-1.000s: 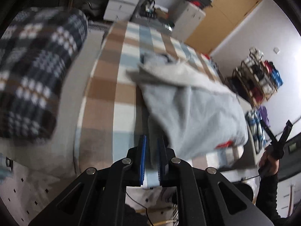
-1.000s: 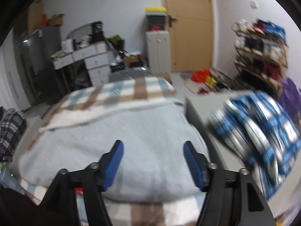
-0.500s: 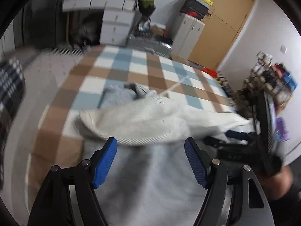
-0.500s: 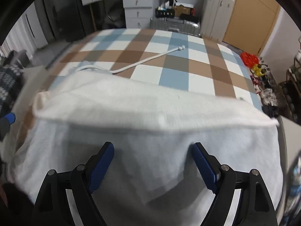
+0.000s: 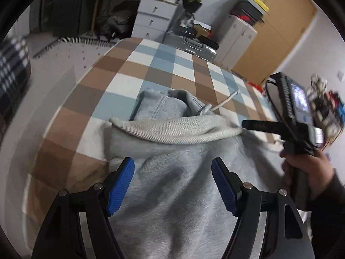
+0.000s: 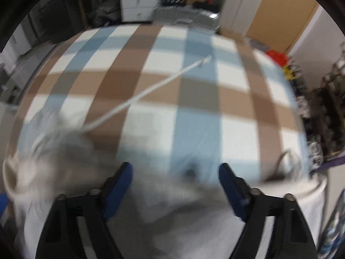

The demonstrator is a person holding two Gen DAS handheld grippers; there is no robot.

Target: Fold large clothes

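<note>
A grey hoodie (image 5: 172, 172) lies folded on the checked bed (image 5: 151, 69). Left gripper (image 5: 172, 181), pinched shut a second ago, now spreads wide above it. Right gripper (image 6: 174, 187), at three o'clock, is closing, empty.

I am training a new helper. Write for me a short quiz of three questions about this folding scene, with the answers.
1. True or false: the left gripper is clamped on the grey hoodie.
2. Multiple choice: the white drawstring lies on A) the floor, B) the checked blanket, C) the drawers.
3. Fill in: the ribbed hem is folded up toward the ____.

Key
1. False: its jaws stand apart above the fabric.
2. B
3. hood
</note>
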